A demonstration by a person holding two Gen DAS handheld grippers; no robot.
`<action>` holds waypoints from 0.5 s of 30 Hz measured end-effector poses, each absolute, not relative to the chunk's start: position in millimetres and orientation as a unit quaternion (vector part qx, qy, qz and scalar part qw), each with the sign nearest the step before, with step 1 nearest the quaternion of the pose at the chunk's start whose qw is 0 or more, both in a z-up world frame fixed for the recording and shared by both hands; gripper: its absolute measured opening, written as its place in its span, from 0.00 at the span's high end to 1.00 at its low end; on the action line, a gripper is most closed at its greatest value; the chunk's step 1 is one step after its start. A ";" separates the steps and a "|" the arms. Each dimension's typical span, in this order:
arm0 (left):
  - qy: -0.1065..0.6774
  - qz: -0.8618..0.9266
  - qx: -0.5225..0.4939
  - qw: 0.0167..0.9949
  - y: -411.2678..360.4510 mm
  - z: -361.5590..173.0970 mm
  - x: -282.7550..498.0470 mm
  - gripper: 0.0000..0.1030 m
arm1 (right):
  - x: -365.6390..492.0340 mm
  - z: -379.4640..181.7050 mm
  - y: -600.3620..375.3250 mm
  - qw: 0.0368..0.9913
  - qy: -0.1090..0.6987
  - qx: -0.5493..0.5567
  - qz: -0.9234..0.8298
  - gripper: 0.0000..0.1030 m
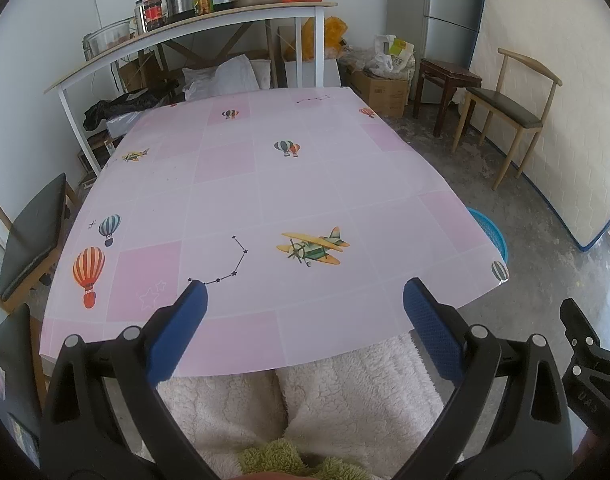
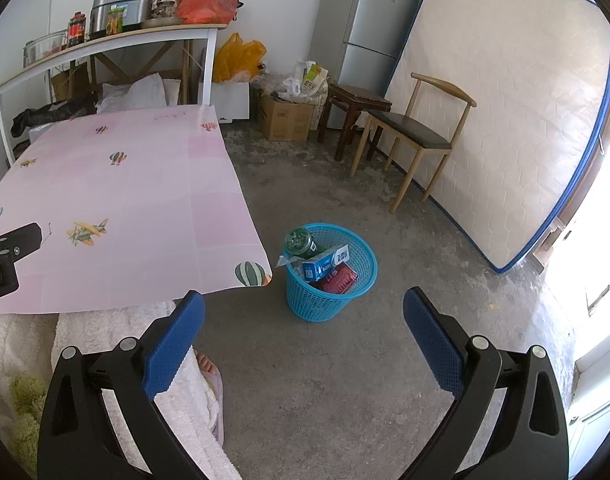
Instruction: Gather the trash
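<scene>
The left gripper (image 1: 305,312) hangs over the near edge of the bench (image 1: 265,184), its blue fingers (image 1: 177,332) spread wide apart with nothing between them. The right gripper (image 2: 305,320) is held off the bench's right corner, above the bare floor (image 2: 325,380), fingers likewise wide apart and holding nothing. On the floor just beside that corner stands the blue basket (image 2: 345,300). Inside it sit a green bottle (image 2: 299,240), a blue-and-white box (image 2: 325,265) and a red packet (image 2: 339,278).
</scene>
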State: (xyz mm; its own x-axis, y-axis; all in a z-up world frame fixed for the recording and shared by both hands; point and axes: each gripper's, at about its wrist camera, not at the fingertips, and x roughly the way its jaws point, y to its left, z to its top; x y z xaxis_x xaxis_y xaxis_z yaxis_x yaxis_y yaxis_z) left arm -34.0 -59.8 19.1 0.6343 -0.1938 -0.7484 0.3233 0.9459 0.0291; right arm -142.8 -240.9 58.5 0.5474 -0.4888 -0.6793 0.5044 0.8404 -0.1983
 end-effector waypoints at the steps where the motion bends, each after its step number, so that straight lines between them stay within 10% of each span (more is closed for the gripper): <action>1: 0.403 -0.144 0.080 0.900 -59.9 19.1 -33.9 0.08 | -142.7 58.3 -240.6 0.880 0.383 0.010 -0.283 0.06; 15: 0.403 -0.145 0.080 0.900 -58.7 18.8 -33.8 0.08 | -142.8 59.9 -240.7 0.880 0.382 0.011 -0.282 0.06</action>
